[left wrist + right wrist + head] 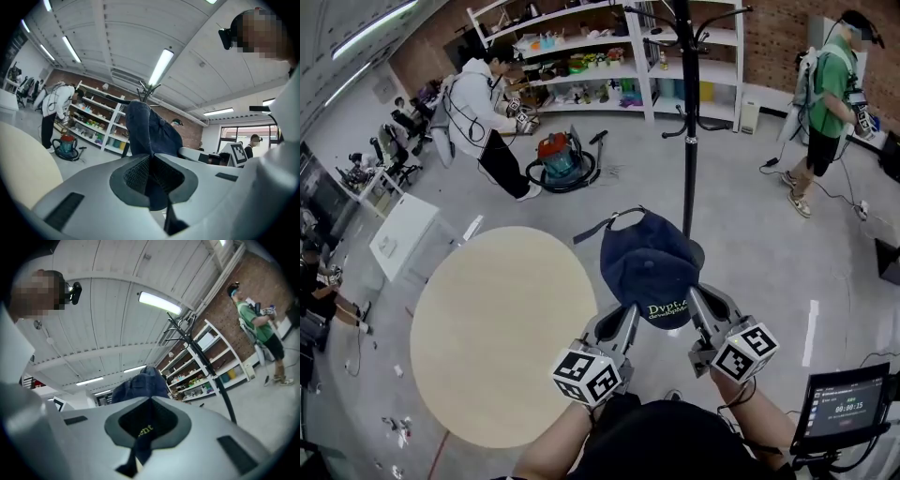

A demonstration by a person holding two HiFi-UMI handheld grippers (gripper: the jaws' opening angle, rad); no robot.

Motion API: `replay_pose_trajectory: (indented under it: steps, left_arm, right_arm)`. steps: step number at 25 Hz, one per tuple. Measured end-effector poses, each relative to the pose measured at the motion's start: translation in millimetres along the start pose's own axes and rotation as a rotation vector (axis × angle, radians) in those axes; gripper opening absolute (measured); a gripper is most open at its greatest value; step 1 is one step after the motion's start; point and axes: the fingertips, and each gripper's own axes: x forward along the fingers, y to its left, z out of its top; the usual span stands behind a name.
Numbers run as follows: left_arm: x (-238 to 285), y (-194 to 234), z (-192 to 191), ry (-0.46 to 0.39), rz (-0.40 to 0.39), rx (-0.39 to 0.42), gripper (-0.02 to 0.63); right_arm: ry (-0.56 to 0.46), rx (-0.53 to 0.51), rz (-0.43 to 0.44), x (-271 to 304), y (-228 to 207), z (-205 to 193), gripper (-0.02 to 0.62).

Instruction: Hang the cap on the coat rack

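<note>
Cap: a navy blue cap hangs in the air in front of the person, held up between the two claws. Its lettered edge faces the person and its back strap loops out on the far side.
Lettering: yellow-green print on the near edge of the cap, partly covered, so it cannot be read in full.
Left claw: the left claw is closed on the cap's near left edge. In the left gripper view, dark blue cloth is pinched between the ribbed pads and hangs below them.
Right claw: the right claw is closed on the cap's near right edge. In the right gripper view, the printed cloth sits between the pads.
Coat rack: the black coat rack stands on the floor just beyond the cap. Its pole rises behind the cap in the head view, and the cap is on none of its hooks.
Surface: a round beige surface lies to the left of the cap, which is off its right edge.
Background: white shelf unit against the brick wall, with a vacuum cleaner on the floor before it.
People: a person in a white hoodie bends near the shelves, and a person in a green shirt stands at the far right.
Screen: a small screen at the lower right.
</note>
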Motion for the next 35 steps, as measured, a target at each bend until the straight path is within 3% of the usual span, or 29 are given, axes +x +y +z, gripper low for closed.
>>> replay_pose_trajectory:
  steps: [6,14,23,35]
  left_arm:
    - [23.7,-43.2,-8.1,0.006,-0.081,0.06,0.028]
    - [45.3,-58.2,-9.4,0.008,-0.16,0.066,0.028]
    - [77.9,-60.2,-5.7,-0.008,-0.233,0.061,0.028]
    - [155.0,-16.5,27.5,-0.056,-0.245,0.105,0.028]
  right_arm:
    - [-0.081,0.001,-0.064,-40.6,-27.7,16.2,0.014]
    - [-0.144,-0.053,-0.129,-60.1,-37.2,32.7,0.014]
    - [-0.155,-0.12,-0.191,-58.7,-59.8,45.4,0.014]
    - [-0.169,-0.147,-0.187,8.4,-116.6,69.0,0.014]
